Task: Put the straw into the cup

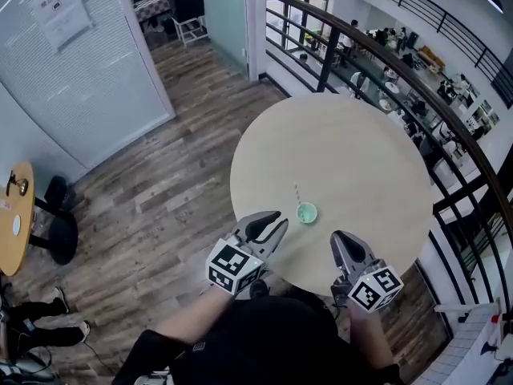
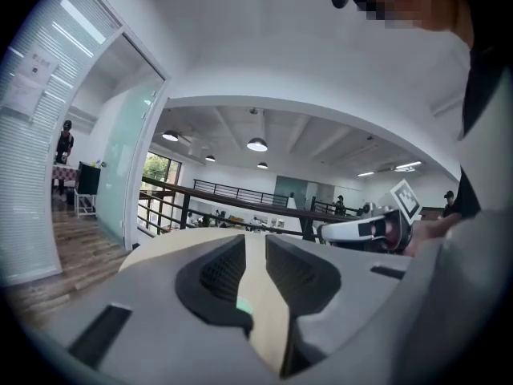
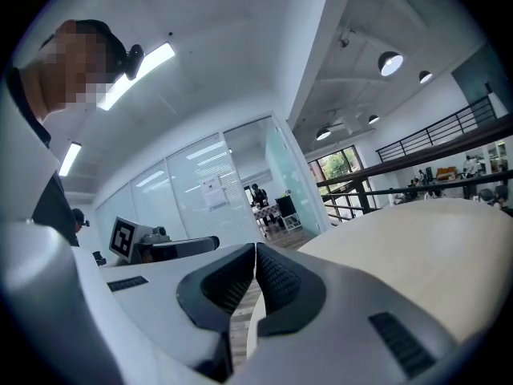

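Head view shows a mint-green cup with thin pale straw.

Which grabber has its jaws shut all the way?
The right gripper: its jaws meet at the tips. On the left gripper a narrow gap shows between the jaws.

Grey left gripper and right gripper have black ribbed pads and black-and-white marker cubes; the person's top is black.
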`<state>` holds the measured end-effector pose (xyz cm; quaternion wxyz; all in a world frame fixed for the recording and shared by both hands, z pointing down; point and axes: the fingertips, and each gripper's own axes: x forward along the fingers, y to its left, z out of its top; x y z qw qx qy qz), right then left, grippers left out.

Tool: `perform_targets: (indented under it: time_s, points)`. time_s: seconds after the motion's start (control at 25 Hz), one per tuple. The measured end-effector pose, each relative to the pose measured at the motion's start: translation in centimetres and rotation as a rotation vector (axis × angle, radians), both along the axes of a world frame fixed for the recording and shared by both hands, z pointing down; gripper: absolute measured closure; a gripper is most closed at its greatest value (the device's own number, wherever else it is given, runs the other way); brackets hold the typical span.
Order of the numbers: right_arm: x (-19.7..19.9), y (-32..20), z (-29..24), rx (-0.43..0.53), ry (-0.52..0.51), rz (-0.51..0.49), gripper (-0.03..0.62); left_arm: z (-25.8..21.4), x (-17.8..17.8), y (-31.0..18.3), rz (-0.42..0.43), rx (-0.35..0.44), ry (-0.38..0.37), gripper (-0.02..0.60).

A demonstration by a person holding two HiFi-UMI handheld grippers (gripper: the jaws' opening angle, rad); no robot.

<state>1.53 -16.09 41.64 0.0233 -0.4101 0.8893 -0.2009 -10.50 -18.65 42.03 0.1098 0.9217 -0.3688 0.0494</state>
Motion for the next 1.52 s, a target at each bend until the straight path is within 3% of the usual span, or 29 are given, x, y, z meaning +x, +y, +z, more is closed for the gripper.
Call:
perform_targets:
  time_s: [0.2,0.56,1.04,1.52]
  points:
    - [0.9,0.9,-0.8,0.027,-0.018,-0.025,0.571,-1.7,0.9,1.0,0.004,0.063,-0.022,0.549]
    - [5.6,1.6,-2.1,0.055,0.000,-0.044,0.571,-4.3,4.0,2.5,-0.020,0.110,-0.057,0.555]
    - [9.6,1.3,-3.1,0.099,0.003,-0.008,0.572,-4.1,4.9,2.4,-0.063,0.092,-0.053,0.557]
    - [10.1,2.0,-3.6,0.132,0.008,-0.016,0.572,-4.6,5.4,2.8,-0.068,0.112,-0.060,0.562]
